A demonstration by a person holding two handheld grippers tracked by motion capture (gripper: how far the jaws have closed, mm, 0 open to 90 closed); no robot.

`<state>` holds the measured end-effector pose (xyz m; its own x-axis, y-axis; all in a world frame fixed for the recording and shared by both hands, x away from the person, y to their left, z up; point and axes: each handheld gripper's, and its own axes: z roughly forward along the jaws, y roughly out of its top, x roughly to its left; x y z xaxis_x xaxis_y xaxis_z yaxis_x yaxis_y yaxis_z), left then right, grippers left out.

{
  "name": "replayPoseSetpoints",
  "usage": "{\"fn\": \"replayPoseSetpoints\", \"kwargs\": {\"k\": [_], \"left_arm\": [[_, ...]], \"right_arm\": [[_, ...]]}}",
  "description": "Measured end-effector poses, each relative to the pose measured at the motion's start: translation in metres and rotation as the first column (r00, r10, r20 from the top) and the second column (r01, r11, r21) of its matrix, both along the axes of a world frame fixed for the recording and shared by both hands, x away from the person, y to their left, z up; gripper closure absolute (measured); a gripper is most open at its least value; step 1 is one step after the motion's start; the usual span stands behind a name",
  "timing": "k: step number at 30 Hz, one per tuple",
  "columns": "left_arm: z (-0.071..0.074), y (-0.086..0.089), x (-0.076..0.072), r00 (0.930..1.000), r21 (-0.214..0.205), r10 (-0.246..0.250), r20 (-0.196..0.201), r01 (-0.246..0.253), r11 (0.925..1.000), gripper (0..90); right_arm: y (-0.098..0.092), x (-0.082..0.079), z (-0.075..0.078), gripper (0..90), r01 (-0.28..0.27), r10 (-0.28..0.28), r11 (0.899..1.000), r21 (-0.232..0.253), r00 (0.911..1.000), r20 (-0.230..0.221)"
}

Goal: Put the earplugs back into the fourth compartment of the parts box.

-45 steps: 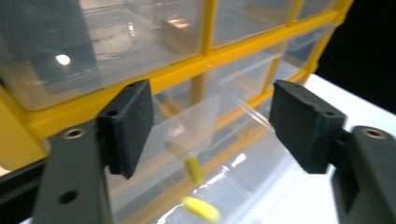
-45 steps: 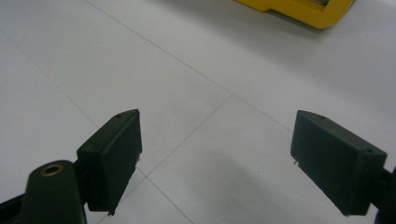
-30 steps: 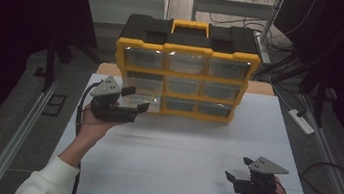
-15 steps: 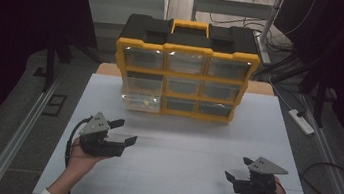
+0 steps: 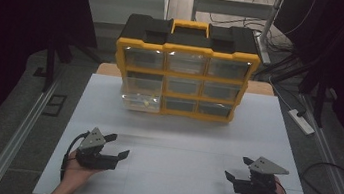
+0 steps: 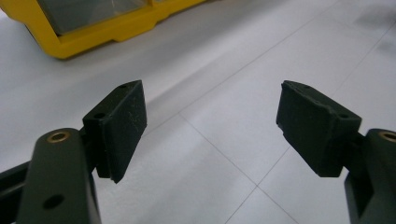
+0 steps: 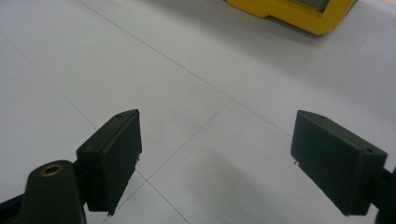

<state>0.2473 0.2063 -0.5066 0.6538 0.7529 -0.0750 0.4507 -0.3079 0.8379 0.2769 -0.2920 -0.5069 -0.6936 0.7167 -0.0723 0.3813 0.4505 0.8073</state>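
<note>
Nearest the person, two hands come in over the front edge of the white table, each holding one set of tongs. The left tongs sit low over the front left of the table, jaws spread wide with nothing between them; in the left gripper view the two black pads stand far apart over bare white sheet. The right tongs rest at the front right, also spread and empty, and their two pads frame only the table's faint seam lines in the right gripper view. The two tongs lie well apart from each other and well short of the cabinet.

At the far end of the table stands one yellow and black drawer cabinet with a yellow carry handle on top. It holds nine clear drawers, in three rows of three. One of them, the bottom-left drawer, is pulled out toward the person; a small yellowish item shows inside, too small to identify. No brand or writing can be read anywhere.
</note>
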Motion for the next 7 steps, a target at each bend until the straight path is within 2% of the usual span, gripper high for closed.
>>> {"fn": "replayPoseSetpoints", "kwargs": {"k": [7], "left_arm": [[-0.0017,-0.0013,-0.0006,0.9999,-0.004,-0.004,-0.010,0.004,1.0000,23.5]], "right_arm": [[-0.0016,-0.0012,0.0012,17.3,0.003,-0.003,1.000,0.011,0.9999,0.012]]}}
